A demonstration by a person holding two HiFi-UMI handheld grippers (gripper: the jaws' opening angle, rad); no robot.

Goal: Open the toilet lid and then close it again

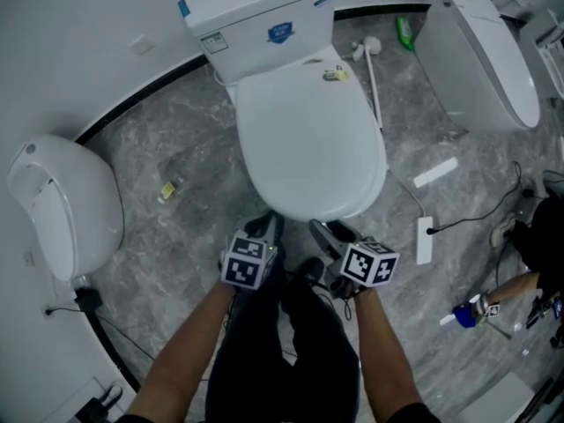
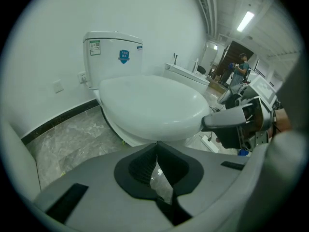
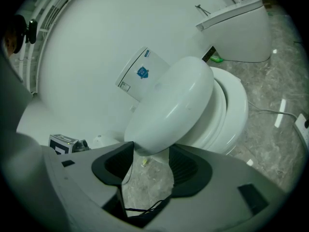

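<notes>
Toilet lid [image 1: 308, 139] is down flat on the bowl, centre-top of the head view, with the tank [image 1: 256, 16] behind it. Left hand-held gripper [image 1: 269, 229] sits just below the lid's front edge, lower centre, jaws pressed together on nothing. Right hand-held gripper [image 1: 330, 233] beside it has jaws spread with the lid's front rim at the gap; can't tell if the pads touch.
</notes>
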